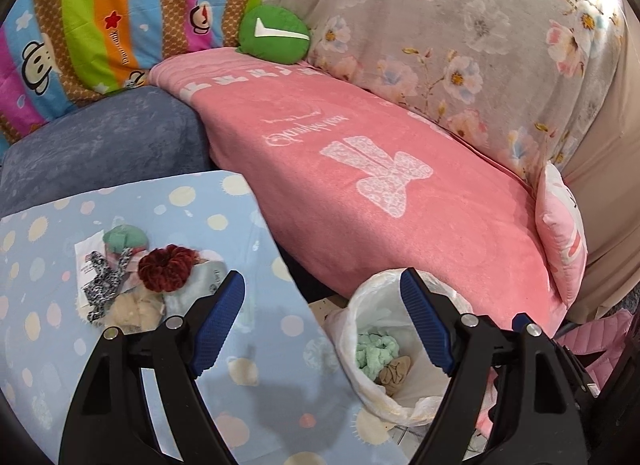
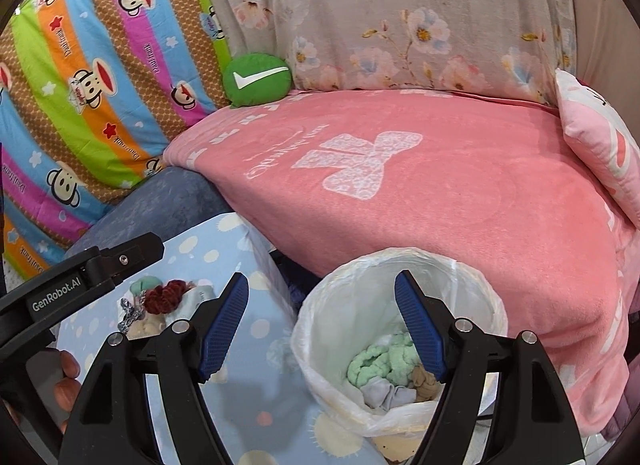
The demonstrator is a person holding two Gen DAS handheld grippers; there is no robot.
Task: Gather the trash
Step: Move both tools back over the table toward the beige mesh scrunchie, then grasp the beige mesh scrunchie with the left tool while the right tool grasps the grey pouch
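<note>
A pile of small trash lies on the blue dotted table (image 1: 248, 385): a dark red scrunchie (image 1: 168, 267), a mint green scrunchie (image 1: 126, 239), a black-and-white strip (image 1: 105, 285), a beige scrunchie (image 1: 134, 311) and a pale wrapper (image 1: 202, 285). The pile also shows in the right wrist view (image 2: 164, 297). A bin lined with a white bag (image 1: 360, 305) (image 2: 340, 297) stands beside the table and holds a mint green piece (image 2: 380, 361), a beige piece and a grey piece. My left gripper (image 1: 322, 281) is open and empty, right of the pile. My right gripper (image 2: 322, 281) is open and empty above the bin's left rim.
A sofa with a pink blanket (image 1: 400, 185) runs behind the bin. A blue-grey cushion (image 1: 104, 149), a striped cartoon quilt (image 1: 100, 25), a green round pillow (image 1: 276, 35) and a floral cover (image 1: 480, 25) lie behind. A pink pillow (image 1: 564, 237) sits at the right.
</note>
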